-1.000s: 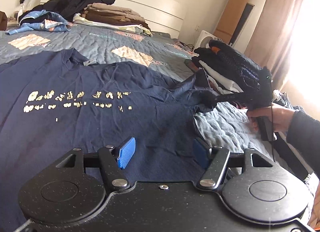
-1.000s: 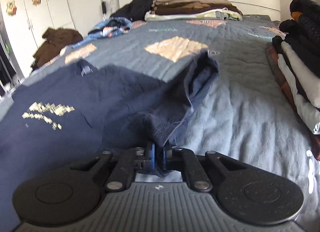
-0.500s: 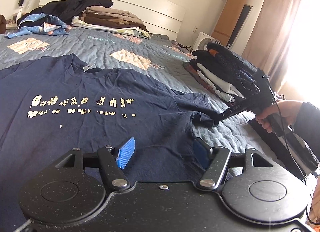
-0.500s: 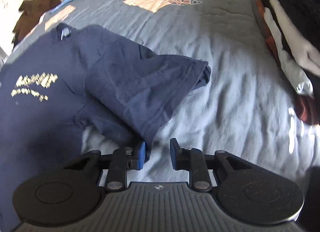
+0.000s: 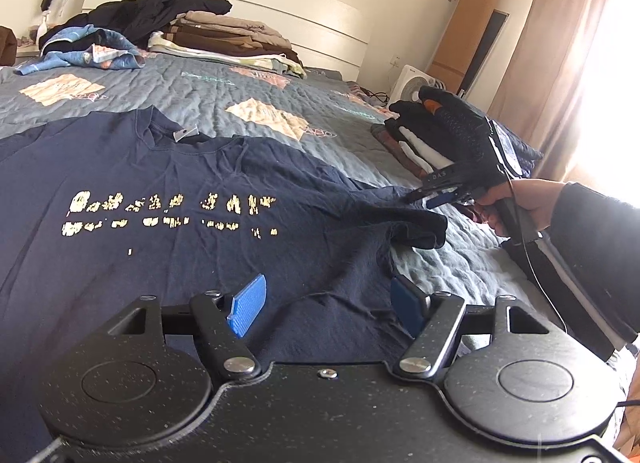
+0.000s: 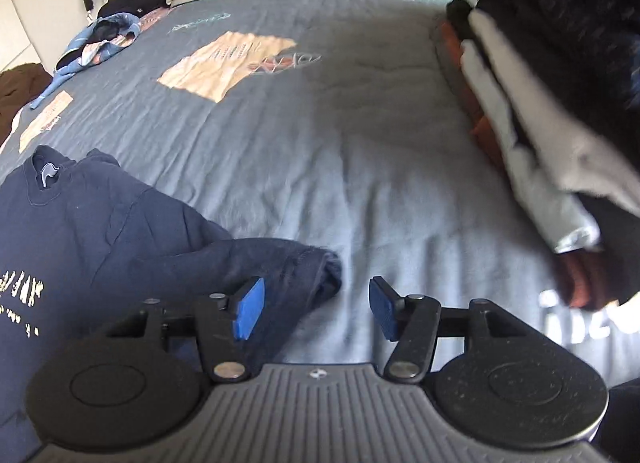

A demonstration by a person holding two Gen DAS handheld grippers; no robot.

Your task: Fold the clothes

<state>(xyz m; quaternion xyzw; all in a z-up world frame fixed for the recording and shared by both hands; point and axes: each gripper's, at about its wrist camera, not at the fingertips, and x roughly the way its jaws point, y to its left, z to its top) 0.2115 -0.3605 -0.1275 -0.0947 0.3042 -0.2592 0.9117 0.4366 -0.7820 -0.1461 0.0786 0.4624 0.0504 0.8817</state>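
A navy T-shirt (image 5: 168,191) with gold print lies flat, front up, on the blue quilted bed. Its right sleeve (image 5: 416,225) lies bunched on the quilt; it also shows in the right wrist view (image 6: 296,267). My left gripper (image 5: 328,305) is open and empty, low over the shirt's lower right part. My right gripper (image 6: 314,309) is open and empty, just above the sleeve's end, its left pad over the cloth. In the left wrist view the right gripper (image 5: 440,193) hangs a little above the sleeve, held by a hand.
A stack of folded clothes (image 5: 436,135) sits on the bed's right side, close to my right gripper (image 6: 560,75). Another folded pile (image 5: 228,41) and loose clothes (image 5: 88,51) lie by the white headboard. A fan (image 5: 412,87) and curtain stand at right.
My right gripper held the sleeve up, lowered it and opened; the sleeve now lies on the quilt and the gripper has drawn back slightly. The left gripper stayed open over the shirt.
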